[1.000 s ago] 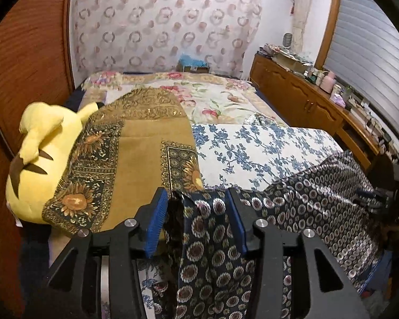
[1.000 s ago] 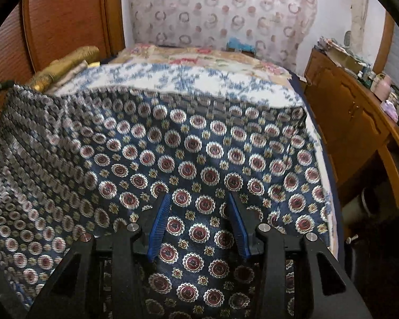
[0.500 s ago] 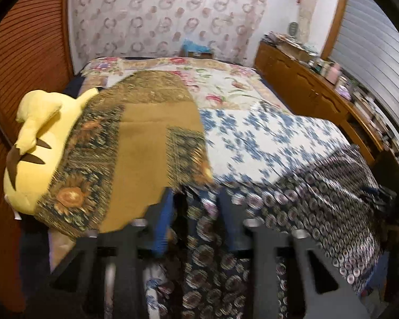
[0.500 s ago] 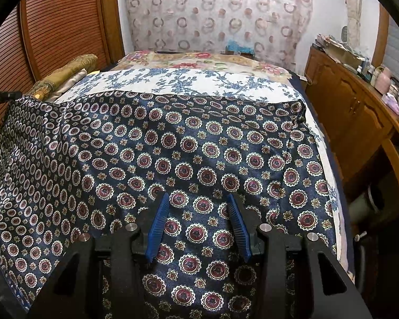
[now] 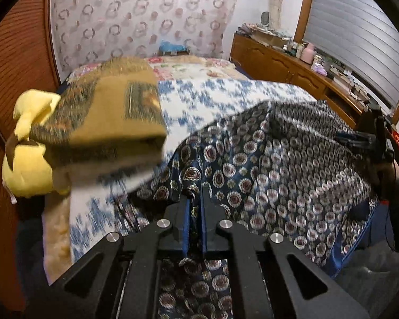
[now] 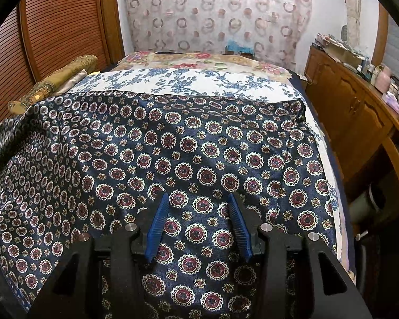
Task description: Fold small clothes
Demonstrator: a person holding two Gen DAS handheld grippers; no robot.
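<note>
While the left gripper pinches the navy cloth, the right gripper gapes.

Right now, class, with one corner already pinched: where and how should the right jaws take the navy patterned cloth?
Take the navy patterned cloth at its near hem, from the bed's foot. The right gripper stands open above it, the left gripper already clamps the matching corner.

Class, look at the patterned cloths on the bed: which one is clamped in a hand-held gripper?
The navy cloth with red medallions, pinched by the left hand-held gripper. The mustard folded cloth and the blue-flowered sheet lie ungripped.
</note>
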